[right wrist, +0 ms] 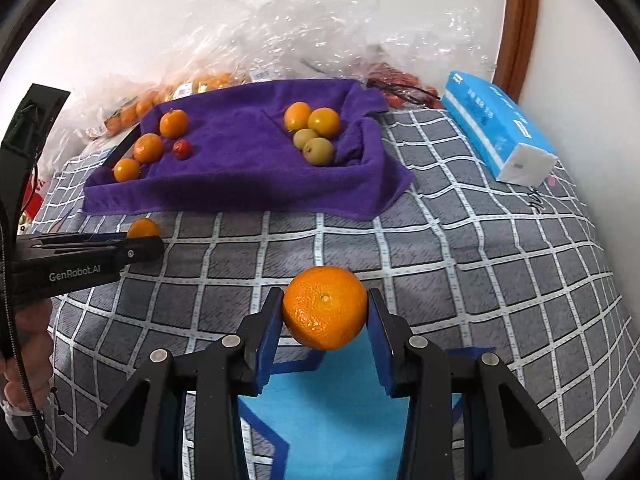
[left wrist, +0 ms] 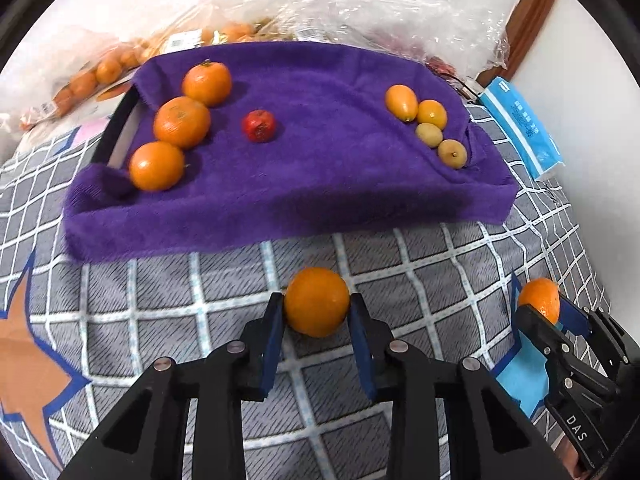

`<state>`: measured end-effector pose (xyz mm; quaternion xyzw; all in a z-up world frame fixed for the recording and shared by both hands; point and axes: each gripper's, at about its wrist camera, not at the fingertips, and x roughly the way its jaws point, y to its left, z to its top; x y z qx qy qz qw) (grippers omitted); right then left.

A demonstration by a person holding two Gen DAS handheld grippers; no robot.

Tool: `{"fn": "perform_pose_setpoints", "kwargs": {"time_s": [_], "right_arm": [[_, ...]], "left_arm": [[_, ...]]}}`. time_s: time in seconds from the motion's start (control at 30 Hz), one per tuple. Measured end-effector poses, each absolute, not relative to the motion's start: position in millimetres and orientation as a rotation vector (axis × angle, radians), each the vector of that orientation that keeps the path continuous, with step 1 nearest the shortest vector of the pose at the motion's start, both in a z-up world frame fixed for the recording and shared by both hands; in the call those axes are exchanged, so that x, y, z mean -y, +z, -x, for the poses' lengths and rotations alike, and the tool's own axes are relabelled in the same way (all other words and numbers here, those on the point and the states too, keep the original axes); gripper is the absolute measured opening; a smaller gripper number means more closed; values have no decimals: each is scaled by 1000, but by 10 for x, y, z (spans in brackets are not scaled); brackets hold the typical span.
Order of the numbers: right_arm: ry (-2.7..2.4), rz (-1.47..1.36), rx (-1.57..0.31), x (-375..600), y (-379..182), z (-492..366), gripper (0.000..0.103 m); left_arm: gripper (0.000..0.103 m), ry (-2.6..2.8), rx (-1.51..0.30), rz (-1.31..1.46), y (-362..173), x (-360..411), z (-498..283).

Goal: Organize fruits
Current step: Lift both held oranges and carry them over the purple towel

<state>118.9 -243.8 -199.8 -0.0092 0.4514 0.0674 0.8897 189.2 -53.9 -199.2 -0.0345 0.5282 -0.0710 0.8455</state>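
My left gripper (left wrist: 317, 312) is shut on a small orange (left wrist: 317, 307) just above the checked cloth, in front of the purple towel (left wrist: 304, 184). My right gripper (right wrist: 325, 316) is shut on a larger orange (right wrist: 325, 307), stem end facing the camera. In the left wrist view the right gripper (left wrist: 540, 304) shows at the lower right with its orange (left wrist: 540, 298). The right wrist view has the left gripper (right wrist: 140, 240) at the left edge with its orange (right wrist: 143, 228). On the towel, three oranges (left wrist: 182, 122) line the left side, a small red fruit (left wrist: 259, 126) sits mid-left, and yellow and greenish fruits (left wrist: 430, 126) cluster at the right.
The towel covers a tray whose dark rim (left wrist: 120, 128) shows at the left. Plastic bags with more oranges (left wrist: 96, 76) lie behind it against the wall. A blue tissue pack (right wrist: 496, 124) lies at the right. A hand (right wrist: 24, 344) holds the left gripper's handle.
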Motion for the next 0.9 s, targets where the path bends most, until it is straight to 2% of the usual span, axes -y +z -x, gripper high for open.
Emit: {"fn": "perform_pose_setpoints", "kwargs": {"time_s": [0.9], "right_arm": [[139, 31, -826, 2197, -1314, -1088, 41]], "left_arm": [[30, -107, -988, 147, -1283, 54, -1414]]}}
